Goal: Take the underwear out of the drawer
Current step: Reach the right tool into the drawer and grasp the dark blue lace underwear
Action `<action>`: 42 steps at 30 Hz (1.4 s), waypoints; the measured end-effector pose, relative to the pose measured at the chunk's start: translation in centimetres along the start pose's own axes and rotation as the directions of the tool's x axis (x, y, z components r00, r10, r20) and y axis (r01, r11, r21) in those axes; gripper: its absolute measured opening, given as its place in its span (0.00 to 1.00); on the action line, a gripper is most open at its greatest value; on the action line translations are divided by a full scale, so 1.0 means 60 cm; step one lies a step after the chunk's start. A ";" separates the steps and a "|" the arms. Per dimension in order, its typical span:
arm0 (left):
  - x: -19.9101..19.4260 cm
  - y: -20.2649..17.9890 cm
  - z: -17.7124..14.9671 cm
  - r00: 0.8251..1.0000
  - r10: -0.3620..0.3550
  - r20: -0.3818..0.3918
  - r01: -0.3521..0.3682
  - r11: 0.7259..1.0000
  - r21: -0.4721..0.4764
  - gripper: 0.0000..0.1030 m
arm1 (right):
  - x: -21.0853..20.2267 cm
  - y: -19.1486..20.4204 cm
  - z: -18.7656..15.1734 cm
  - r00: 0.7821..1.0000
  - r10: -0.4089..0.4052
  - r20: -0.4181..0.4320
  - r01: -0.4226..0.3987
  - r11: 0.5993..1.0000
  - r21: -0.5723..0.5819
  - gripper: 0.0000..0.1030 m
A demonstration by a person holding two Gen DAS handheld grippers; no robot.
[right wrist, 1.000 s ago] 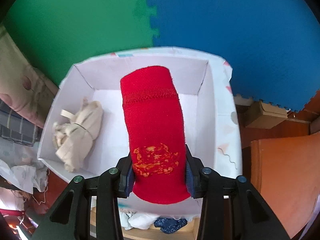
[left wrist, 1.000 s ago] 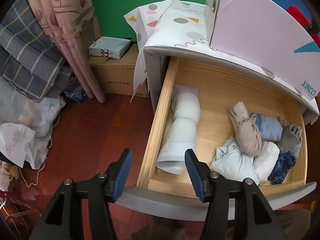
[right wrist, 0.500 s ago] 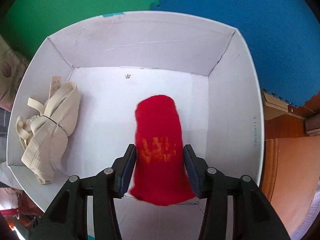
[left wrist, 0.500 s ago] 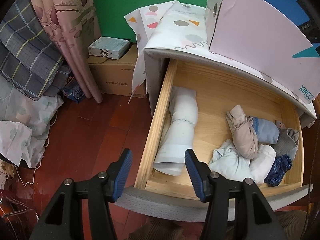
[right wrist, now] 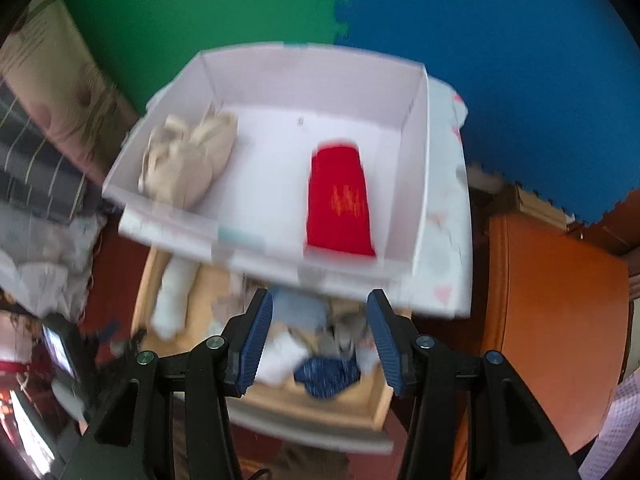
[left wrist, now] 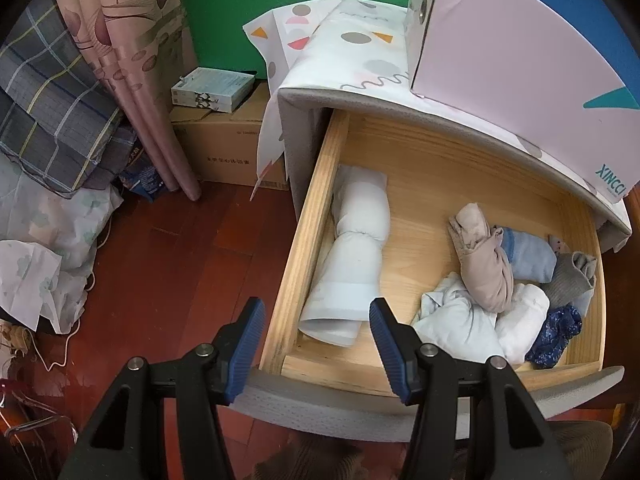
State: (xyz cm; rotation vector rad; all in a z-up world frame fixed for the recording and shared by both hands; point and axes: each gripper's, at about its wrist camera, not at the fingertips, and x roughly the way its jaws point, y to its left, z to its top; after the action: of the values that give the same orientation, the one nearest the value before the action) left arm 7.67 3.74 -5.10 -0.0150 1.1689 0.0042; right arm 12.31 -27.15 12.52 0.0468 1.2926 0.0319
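- With the red roll (right wrist: pixel 339 200) lying free in the white box (right wrist: pixel 416 168) beside a cream bundle (right wrist: pixel 188 164), we judge one transfer done; right tongs (right wrist: pixel 320 340) have just opened, parted and empty.
- Left tongs (left wrist: pixel 316 344) hang parted, empty, over the drawer (left wrist: pixel 304 240) front.
- Next: reach the white roll (left wrist: pixel 352 264) or the heap with the beige piece (left wrist: pixel 484 264).
- Box overhangs the drawer's back; curtain (left wrist: pixel 132 60) stands well clear.

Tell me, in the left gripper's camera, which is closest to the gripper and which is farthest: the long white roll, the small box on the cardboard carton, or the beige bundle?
1. Long white roll: in the drawer's left side, just ahead of the left gripper.
2. Beige bundle: farther right in the drawer.
3. Small box: far back by the green wall, on the carton.
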 end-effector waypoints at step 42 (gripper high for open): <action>0.023 0.002 0.004 0.996 -0.056 -0.071 0.056 0.998 -0.001 0.54 | 0.404 -0.029 -0.146 0.903 -0.063 -0.425 0.082 0.996 0.027 0.67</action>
State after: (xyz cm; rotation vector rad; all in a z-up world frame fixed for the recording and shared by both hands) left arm 8.42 3.84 -6.30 -0.0470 1.2396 -0.0467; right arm 10.56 -27.53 -13.23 0.0299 1.7323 -0.0542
